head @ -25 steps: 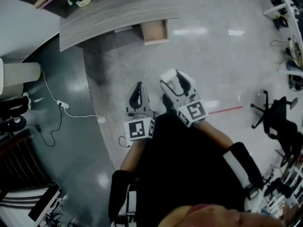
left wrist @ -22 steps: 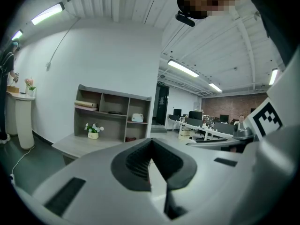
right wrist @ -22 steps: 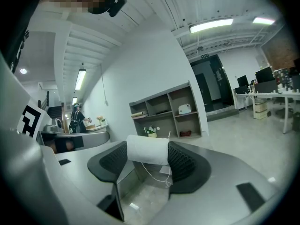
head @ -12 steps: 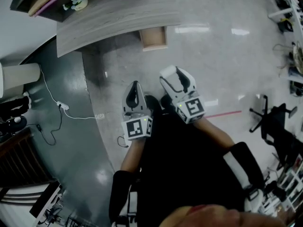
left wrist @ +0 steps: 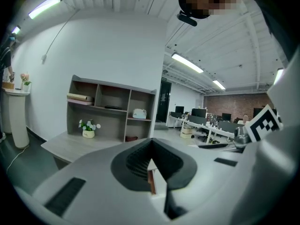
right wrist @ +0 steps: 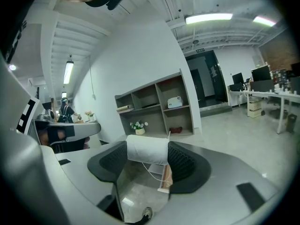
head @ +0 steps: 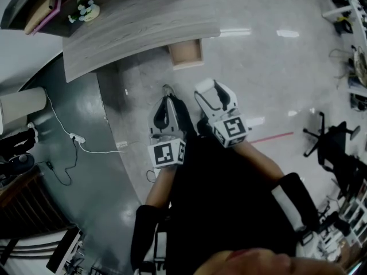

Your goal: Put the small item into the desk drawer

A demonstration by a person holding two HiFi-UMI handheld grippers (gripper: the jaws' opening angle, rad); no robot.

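My right gripper (head: 207, 91) is shut on a small white roll (right wrist: 147, 149) with a thin thread hanging from it; the roll spans the gap between both dark pads. Beside it my left gripper (head: 167, 102) is held shut with nothing in it (left wrist: 151, 167). Ahead stands a curved grey wooden desk (head: 137, 30), and its light wooden drawer (head: 186, 51) is pulled open on the near side. Both grippers hang over the floor, short of the drawer. The drawer (right wrist: 165, 177) also shows through the right jaws, below the roll.
A shelf unit with a flower pot (head: 83, 10) stands behind the desk. A white cable and power strip (head: 74, 137) lie on the dark floor at left beside a white pedestal (head: 23, 102). An office chair (head: 332, 142) stands at right, near a red floor line (head: 272, 136).
The desk and open drawer have drawn nearer as the person walks forward; a shoe now shows ahead of the left gripper. The right gripper keeps its hold on the roll.
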